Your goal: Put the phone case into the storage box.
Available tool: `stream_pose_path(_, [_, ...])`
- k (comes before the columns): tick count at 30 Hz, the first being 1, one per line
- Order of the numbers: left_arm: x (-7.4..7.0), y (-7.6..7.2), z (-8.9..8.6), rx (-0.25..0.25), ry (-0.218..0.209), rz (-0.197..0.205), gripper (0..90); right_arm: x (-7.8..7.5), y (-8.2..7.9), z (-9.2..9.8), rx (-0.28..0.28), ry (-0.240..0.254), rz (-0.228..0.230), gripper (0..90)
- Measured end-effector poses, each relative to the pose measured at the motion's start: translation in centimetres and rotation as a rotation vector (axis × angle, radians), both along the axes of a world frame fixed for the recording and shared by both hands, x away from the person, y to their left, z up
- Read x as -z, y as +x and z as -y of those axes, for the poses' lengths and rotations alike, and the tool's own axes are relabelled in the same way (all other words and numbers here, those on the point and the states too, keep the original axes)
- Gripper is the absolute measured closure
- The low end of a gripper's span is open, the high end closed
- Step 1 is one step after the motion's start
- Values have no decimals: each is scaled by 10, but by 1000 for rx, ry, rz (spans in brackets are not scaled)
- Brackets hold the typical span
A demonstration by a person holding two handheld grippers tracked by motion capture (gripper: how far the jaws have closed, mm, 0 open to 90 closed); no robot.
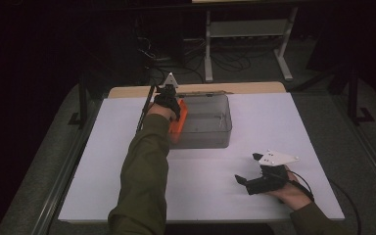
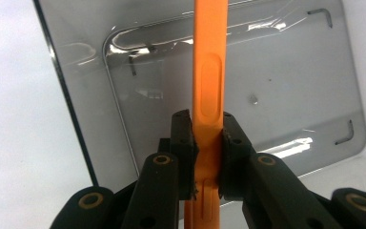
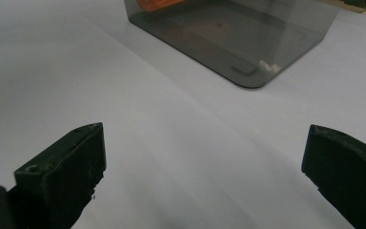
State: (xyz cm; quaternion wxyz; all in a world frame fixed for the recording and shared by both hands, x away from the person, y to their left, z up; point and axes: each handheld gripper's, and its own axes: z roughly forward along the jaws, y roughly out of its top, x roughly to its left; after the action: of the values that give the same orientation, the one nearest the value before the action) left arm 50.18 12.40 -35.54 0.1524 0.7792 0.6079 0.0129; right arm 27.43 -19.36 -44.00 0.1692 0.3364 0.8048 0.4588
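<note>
Between the left gripper's two black jaws sits a flat orange plastic strip, clamped edge-on with both pads pressed against its narrow sides. Its long axis runs straight ahead of that gripper, away from the pads and out over the smoky translucent plastic bin just beyond them. In the left gripper view the bin's rounded floor spreads out past the strip's far part, so the piece hangs above the open container rather than beside it. From the high view, the left gripper is at the bin's near-left end, the orange strip showing against that end wall. Whether its lower tip touches the floor I cannot tell.

Well off from the bin, the right gripper rests low over the white table top, jaws wide apart with nothing between them. Ahead of it, in the right gripper view, the bin stands apart across bare table, an orange patch glowing through its wall. The left hand is far nearer.

Apart from the strip, the bin looks empty; a small speck on the floor is too faint to name.
</note>
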Motion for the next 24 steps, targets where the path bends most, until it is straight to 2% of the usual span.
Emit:
stream_pose_path(15, [6,0,-6,-67,24,-23,791,0,0,0,-4,-2,0,5])
stream_pose_path(24, [7,0,-7,-79,30,-33,789,0,0,0,-5,-2,-1,5])
